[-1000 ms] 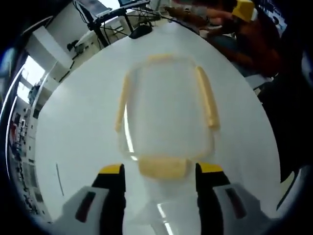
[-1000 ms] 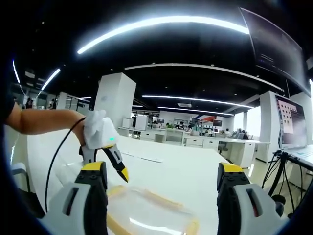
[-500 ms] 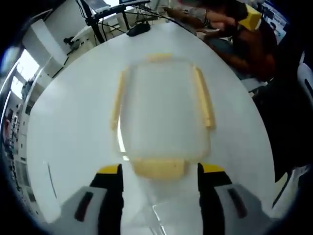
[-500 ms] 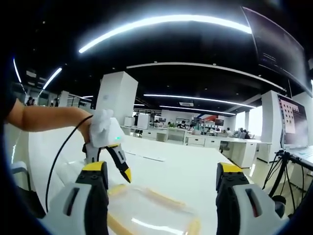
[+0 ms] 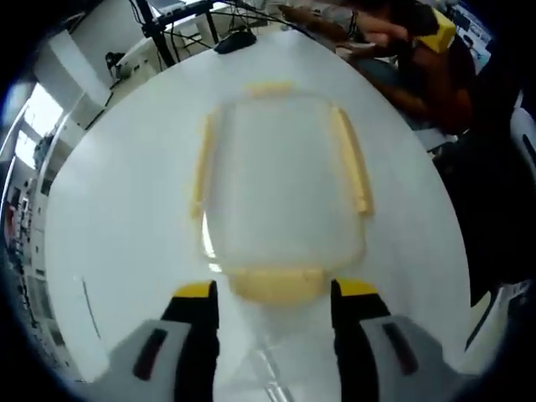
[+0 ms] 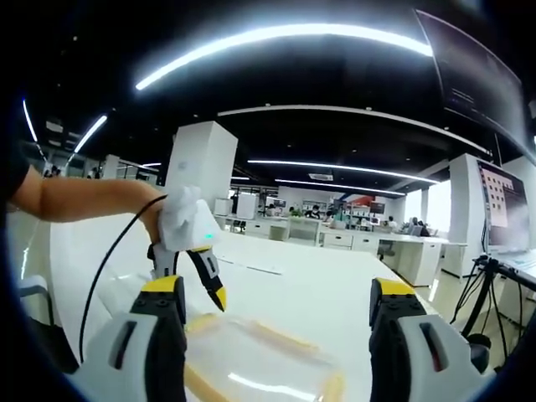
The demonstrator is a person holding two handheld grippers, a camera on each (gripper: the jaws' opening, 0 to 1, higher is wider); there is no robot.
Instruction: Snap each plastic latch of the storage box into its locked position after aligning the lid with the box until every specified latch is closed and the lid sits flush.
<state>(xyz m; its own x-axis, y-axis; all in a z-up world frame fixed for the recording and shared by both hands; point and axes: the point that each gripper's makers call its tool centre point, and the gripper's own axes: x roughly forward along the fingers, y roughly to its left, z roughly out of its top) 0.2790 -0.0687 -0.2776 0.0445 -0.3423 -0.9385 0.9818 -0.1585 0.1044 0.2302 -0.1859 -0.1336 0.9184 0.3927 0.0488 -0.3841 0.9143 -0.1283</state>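
A clear plastic storage box (image 5: 280, 184) with pale yellow latches lies lid-on upon the white table (image 5: 126, 218). In the left gripper view my left gripper (image 5: 272, 291) is open, its yellow-tipped jaws on either side of the near end latch (image 5: 276, 285). Long side latches (image 5: 352, 167) run along the box's edges and one more sits at the far end (image 5: 270, 87). In the right gripper view my right gripper (image 6: 276, 293) is open above the box (image 6: 260, 360), and the left gripper (image 6: 205, 276) reaches in from the left, held by a gloved hand (image 6: 180, 222).
A person in orange (image 5: 419, 50) sits at the table's far right edge. A black tripod (image 5: 163, 33) and cables stand at the far end. An open office with desks (image 6: 335, 239) and a white pillar (image 6: 201, 167) stretches behind.
The left gripper has edged slightly closer over the box's near latch. The right gripper's view is almost the same.
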